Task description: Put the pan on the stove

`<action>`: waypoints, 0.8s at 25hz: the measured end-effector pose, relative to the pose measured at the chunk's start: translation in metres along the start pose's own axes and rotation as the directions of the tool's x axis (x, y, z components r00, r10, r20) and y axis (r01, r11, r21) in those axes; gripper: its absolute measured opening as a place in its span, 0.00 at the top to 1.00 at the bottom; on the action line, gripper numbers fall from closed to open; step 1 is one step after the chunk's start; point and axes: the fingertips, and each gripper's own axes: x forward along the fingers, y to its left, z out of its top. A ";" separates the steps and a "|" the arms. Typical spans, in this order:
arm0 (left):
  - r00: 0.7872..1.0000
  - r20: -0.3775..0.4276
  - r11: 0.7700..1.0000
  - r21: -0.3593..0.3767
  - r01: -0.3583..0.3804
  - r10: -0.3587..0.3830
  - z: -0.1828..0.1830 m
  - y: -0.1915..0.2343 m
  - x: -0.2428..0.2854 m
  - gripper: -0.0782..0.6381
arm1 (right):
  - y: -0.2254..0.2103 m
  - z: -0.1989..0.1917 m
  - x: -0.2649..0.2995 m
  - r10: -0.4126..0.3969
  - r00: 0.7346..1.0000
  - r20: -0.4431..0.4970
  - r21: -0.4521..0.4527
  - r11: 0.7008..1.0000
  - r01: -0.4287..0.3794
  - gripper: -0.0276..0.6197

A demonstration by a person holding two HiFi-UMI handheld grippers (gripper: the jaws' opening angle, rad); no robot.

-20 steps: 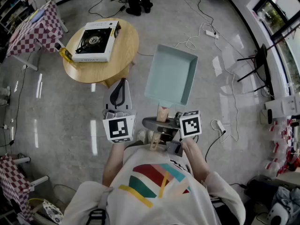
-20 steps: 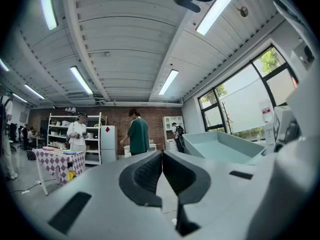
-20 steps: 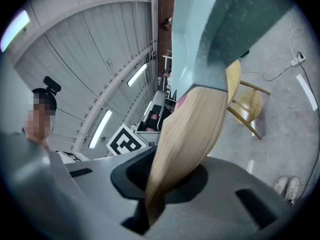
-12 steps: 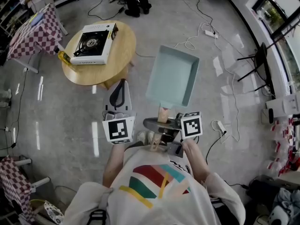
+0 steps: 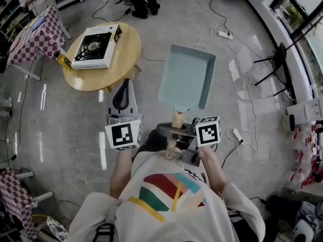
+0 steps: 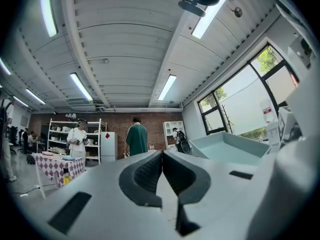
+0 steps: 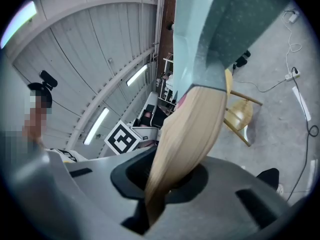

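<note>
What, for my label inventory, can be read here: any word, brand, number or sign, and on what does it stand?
No text is readable in any view.
marker cubes: black-and-white square patterns, no letters.
stove: any print too small to read.
yellow bottle: label too small to read.
pan: plain, no print seen.
shirt: coloured stripes, no words.

Pale teal pan (image 5: 186, 82) with tan handle (image 5: 177, 119) — white, black-burnered stove (image 5: 96, 47) — red-checked tablecloth (image 5: 38, 37)
</note>
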 end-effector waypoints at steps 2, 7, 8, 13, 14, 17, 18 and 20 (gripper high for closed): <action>1.000 0.010 1.000 -0.003 -0.005 0.005 0.001 0.001 0.005 0.88 | -0.002 0.003 -0.004 -0.006 1.000 0.001 -0.004 1.000 0.006 0.91; 1.000 0.005 1.000 -0.015 -0.007 0.007 0.003 -0.003 0.023 0.88 | -0.011 0.016 -0.010 -0.014 1.000 0.017 -0.013 1.000 0.014 0.91; 1.000 0.012 1.000 -0.011 0.000 0.000 0.000 -0.004 0.028 0.88 | -0.013 0.021 -0.010 -0.012 1.000 0.021 -0.012 1.000 0.012 0.91; 0.999 0.029 1.000 -0.004 0.030 -0.030 -0.014 0.000 0.075 0.88 | -0.033 0.054 -0.009 -0.021 0.998 0.055 -0.002 1.000 0.021 0.91; 0.999 0.031 0.999 -0.007 0.032 -0.032 -0.015 0.002 0.086 0.88 | -0.038 0.062 -0.009 -0.024 0.998 0.059 -0.003 1.000 0.024 0.91; 0.998 0.047 0.999 -0.009 0.043 -0.043 -0.017 0.003 0.122 0.88 | -0.056 0.089 -0.010 -0.027 0.998 0.065 -0.022 0.999 0.028 0.91; 0.997 0.057 0.999 -0.009 0.049 -0.049 -0.017 0.002 0.135 0.88 | -0.063 0.100 -0.010 -0.030 0.997 0.068 -0.028 0.999 0.032 0.91; 0.995 0.073 0.998 -0.008 0.062 -0.061 -0.018 -0.001 0.161 0.88 | -0.078 0.124 -0.011 -0.043 0.996 0.075 -0.029 0.999 0.045 0.91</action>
